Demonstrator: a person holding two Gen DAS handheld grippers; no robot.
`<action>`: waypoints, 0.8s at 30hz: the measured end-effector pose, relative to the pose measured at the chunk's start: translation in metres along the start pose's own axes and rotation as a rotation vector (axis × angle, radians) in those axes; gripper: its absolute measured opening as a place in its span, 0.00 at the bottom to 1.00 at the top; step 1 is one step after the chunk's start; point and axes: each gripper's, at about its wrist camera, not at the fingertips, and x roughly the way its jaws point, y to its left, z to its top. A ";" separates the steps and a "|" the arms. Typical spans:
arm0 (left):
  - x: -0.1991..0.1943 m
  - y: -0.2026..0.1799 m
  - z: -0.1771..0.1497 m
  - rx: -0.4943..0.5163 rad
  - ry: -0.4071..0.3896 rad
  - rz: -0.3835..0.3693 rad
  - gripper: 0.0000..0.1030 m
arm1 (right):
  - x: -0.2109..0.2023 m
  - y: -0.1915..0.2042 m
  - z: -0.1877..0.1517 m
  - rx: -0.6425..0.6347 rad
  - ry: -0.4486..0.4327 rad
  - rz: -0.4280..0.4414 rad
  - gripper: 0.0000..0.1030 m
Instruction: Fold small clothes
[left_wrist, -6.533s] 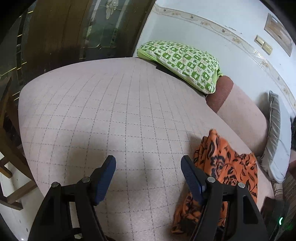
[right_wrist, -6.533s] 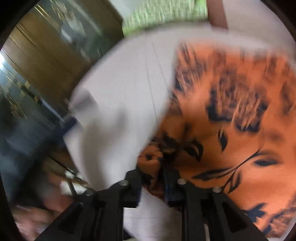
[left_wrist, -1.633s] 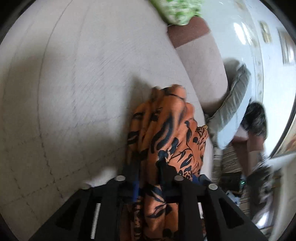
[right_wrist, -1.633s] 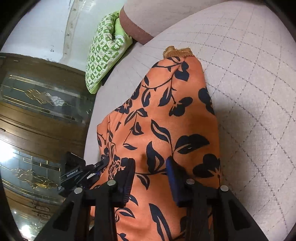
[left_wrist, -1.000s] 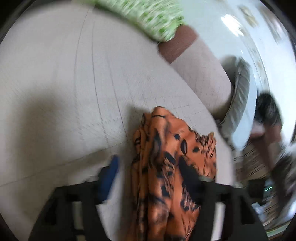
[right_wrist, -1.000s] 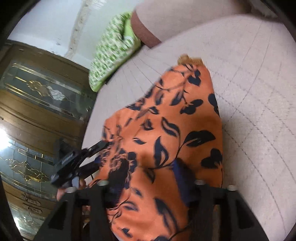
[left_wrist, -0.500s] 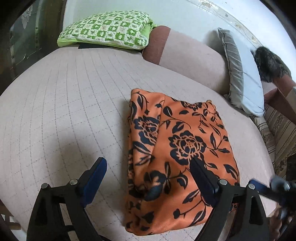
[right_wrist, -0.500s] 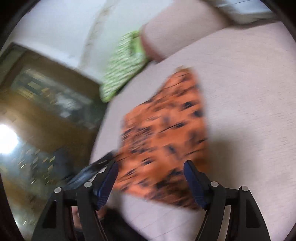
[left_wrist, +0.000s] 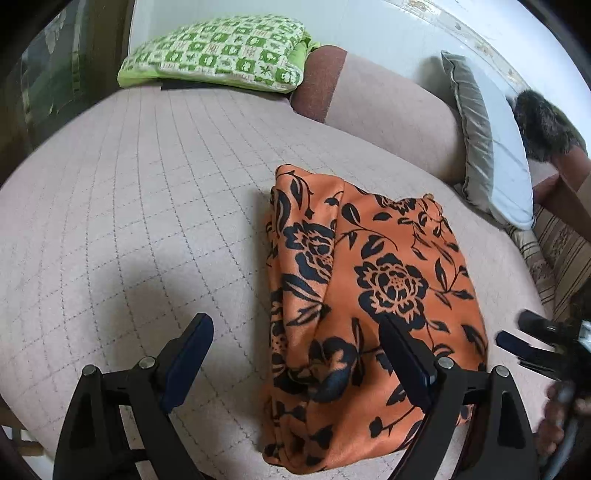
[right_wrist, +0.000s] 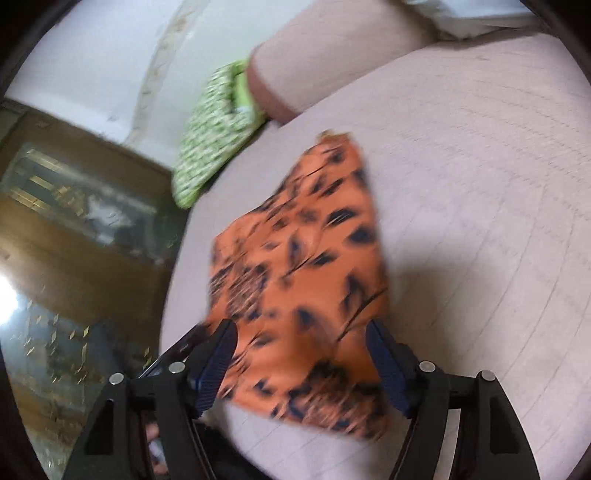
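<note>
**A:** Where does the garment lie, and which claw is nearer to it?

**B:** An orange cloth with a black flower print (left_wrist: 369, 295) lies folded into a rough rectangle on a pale quilted bed (left_wrist: 147, 221); its long axis runs away from both cameras, toward the bolster and pillows at the far side; the left claw (left_wrist: 295, 350) hovers above the near end, its fingers spread wide apart and holding nothing; the right finger stands over the cloth, the left finger over bare bed, so the cloth sits ahead and to the right of that claw's centre.

**A:** And the other one?

**B:** The right claw (right_wrist: 301, 354) is also spread wide and empty; its view is blurred, but the cloth (right_wrist: 303, 280) lies straight ahead between its two fingers, near edge closest; it looks about as near as the left, and better centred.

**A:** So what does the next move turn on?

**B:** As I judge it, the near short edge; if a further fold is wanted, both claws would take that edge and carry it along the long axis to the far end; the thicker layered side lies on the left of the cloth in the left view, so it may slip unevenly.

**A:** Anything else close by?

**B:** A green checked pillow (left_wrist: 218, 51) lies well apart at the far left.
</note>
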 end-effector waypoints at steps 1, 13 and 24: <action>-0.001 0.004 0.004 -0.023 0.003 -0.037 0.89 | 0.002 -0.004 0.007 -0.002 -0.001 -0.005 0.73; 0.050 0.030 0.012 -0.075 0.154 -0.185 0.36 | 0.071 0.003 0.025 -0.082 0.122 0.002 0.34; 0.026 0.055 0.007 -0.138 0.113 -0.168 0.69 | 0.038 -0.021 0.009 0.032 0.045 0.033 0.75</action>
